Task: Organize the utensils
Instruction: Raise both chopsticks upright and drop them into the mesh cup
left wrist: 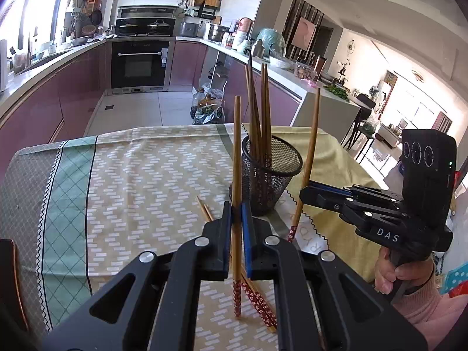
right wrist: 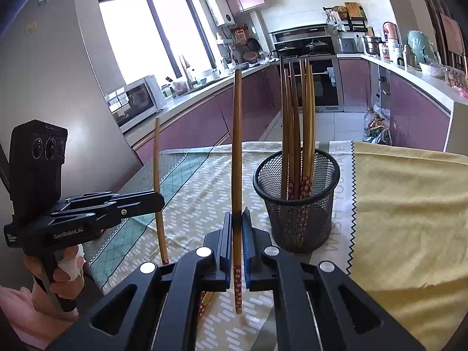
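My left gripper (left wrist: 236, 209) is shut on a wooden chopstick (left wrist: 237, 152) that stands upright, its red flowered end pointing down above the table. My right gripper (right wrist: 237, 222) is shut the same way on another upright chopstick (right wrist: 236, 146). Each gripper also shows in the other's view: the right gripper (left wrist: 304, 194) to the right of the cup, the left gripper (right wrist: 160, 201) to its left. A black mesh cup (left wrist: 272, 175) (right wrist: 295, 201) stands between them and holds several chopsticks, tips up. Loose chopsticks (left wrist: 260, 301) (right wrist: 204, 301) lie on the cloth below my jaws.
A patterned tablecloth (left wrist: 140, 181) covers the table, with a yellow cloth (right wrist: 403, 204) on its right part. A person's hands hold both grippers. Purple kitchen cabinets, an oven and crowded counters lie beyond. Bottles and bags (left wrist: 207, 105) sit on the floor past the table's far edge.
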The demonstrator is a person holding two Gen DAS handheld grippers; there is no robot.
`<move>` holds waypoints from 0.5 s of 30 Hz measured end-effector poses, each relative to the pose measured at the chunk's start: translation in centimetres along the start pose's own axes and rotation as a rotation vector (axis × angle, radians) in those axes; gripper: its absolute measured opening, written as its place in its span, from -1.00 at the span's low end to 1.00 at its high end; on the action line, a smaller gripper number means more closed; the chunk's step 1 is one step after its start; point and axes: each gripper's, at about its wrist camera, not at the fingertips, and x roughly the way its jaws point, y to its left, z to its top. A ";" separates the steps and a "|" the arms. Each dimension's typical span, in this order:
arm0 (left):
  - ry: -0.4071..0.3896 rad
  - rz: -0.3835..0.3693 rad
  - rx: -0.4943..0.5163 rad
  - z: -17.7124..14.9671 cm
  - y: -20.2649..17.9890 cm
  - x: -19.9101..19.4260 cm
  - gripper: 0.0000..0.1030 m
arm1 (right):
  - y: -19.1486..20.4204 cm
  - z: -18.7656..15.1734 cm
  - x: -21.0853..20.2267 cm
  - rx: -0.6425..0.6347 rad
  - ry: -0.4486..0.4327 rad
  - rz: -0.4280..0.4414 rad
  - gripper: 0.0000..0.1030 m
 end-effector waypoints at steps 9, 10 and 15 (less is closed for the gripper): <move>-0.090 -0.041 -0.003 2.7 -0.4 -2.8 -0.85 | -1.0 1.7 -2.0 0.000 -0.075 -0.004 -0.89; -0.100 -0.047 -0.003 3.0 -0.5 -3.0 -0.85 | -0.9 2.0 -2.2 -0.002 -0.083 -0.006 -0.89; -0.134 -0.059 0.009 4.7 -1.4 -3.2 -0.85 | -1.1 3.2 -2.8 -0.015 -0.116 -0.015 -0.89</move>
